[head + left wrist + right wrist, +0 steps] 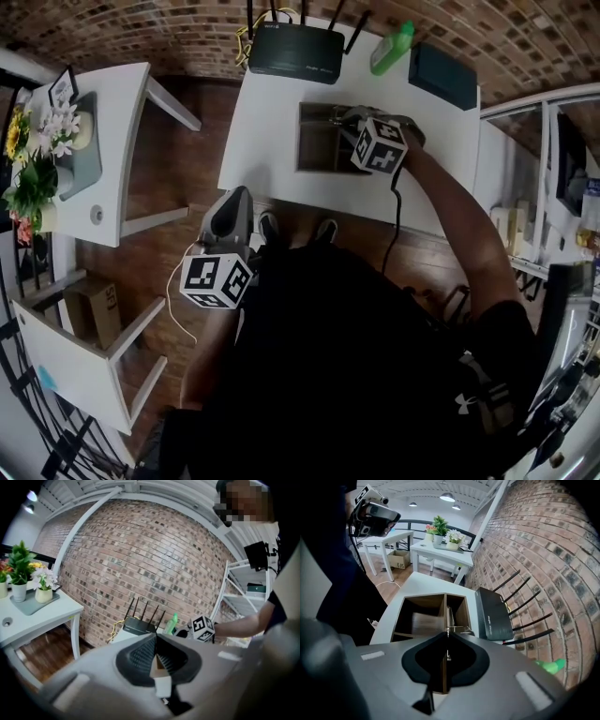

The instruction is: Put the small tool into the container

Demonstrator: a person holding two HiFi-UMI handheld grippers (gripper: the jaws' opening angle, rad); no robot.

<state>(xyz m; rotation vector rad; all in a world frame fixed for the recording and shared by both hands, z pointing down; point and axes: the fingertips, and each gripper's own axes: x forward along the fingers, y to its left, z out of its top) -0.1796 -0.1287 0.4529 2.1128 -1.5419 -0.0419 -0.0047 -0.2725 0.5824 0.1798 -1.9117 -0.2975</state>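
An open wooden container point(315, 161) with an inner divider stands on the white table point(269, 112). My right gripper point(341, 118) points steeply down over its right side, with the marker cube point(380, 145) behind it. In the right gripper view the right gripper point(447, 633) is shut on a small thin metal tool point(450, 618), which sticks out past the tips above the divider of the container point(423, 603). My left gripper point(231, 212) hangs near my body over the floor, off the table. In its own view the left gripper point(156, 638) has its tips together, holding nothing.
A black router point(295, 52) with antennas, a green bottle point(392, 47) and a dark box point(448, 75) stand along the table's far edge. To the left is a white side table point(122, 141) with flowers, and a cardboard box point(94, 309) sits on the floor.
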